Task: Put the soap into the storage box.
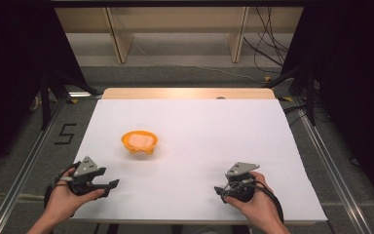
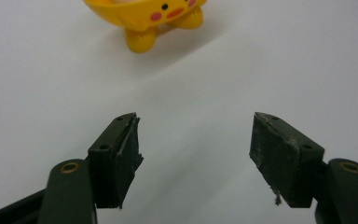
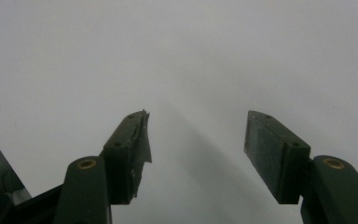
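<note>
A small yellow bowl stands upright on the white surface, left of its middle and well clear of every edge. From the high view its inside looks pale pink. In the left gripper view the bowl sits at the top of the picture — it has stubby yellow feet, two pink cheek spots and small black dots painted on its outer wall, like a cartoon face.

The left gripper rests low over the near left part of the surface, held in the person's left hand, with its jaws pointing to the right and slightly forward. Its jaws stand wide apart and hold nothing; in its own view the left gripper has bare white surface between the two black pads, and the bowl lies ahead of them, near but not touching.

The right gripper sits at the near right, held in the right hand, well apart from the bowl. Its jaws are also spread open and empty — the right gripper view shows the right gripper over plain white surface.
</note>
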Motion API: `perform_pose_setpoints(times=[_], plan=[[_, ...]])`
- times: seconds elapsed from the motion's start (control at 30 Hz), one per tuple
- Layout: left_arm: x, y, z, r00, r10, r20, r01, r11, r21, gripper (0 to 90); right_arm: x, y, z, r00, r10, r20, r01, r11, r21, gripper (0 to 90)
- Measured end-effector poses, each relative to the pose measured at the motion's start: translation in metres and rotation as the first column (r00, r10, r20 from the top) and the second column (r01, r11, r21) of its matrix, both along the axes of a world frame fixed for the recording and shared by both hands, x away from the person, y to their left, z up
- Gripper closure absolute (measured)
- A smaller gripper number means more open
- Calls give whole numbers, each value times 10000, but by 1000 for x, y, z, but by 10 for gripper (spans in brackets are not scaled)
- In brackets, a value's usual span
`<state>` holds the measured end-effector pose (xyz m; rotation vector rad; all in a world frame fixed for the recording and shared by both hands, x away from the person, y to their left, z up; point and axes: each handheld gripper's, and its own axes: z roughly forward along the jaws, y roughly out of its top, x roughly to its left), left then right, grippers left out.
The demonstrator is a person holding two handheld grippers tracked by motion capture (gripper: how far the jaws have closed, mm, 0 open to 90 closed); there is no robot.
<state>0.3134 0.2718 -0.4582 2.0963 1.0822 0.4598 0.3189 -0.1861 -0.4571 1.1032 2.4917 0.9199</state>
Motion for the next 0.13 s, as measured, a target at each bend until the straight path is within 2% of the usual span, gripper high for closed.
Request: perform_pose_setpoints(times=[0.07, 0.1, 0.13], plan=[[-3, 0, 0, 10000, 62, 5, -62, 9999, -90, 325, 0, 0, 0, 10000, 3, -25, -3, 10000, -7, 405], [-9, 3, -2, 9999, 109, 46, -109, 9999, 51, 326, 0, -1, 2, 9995, -33, -329, 31, 10000, -61, 406], [-9, 3, -2, 9999, 109, 46, -109, 9999, 51, 327, 0, -1, 2, 9995, -33, -329, 31, 10000, -61, 406]])
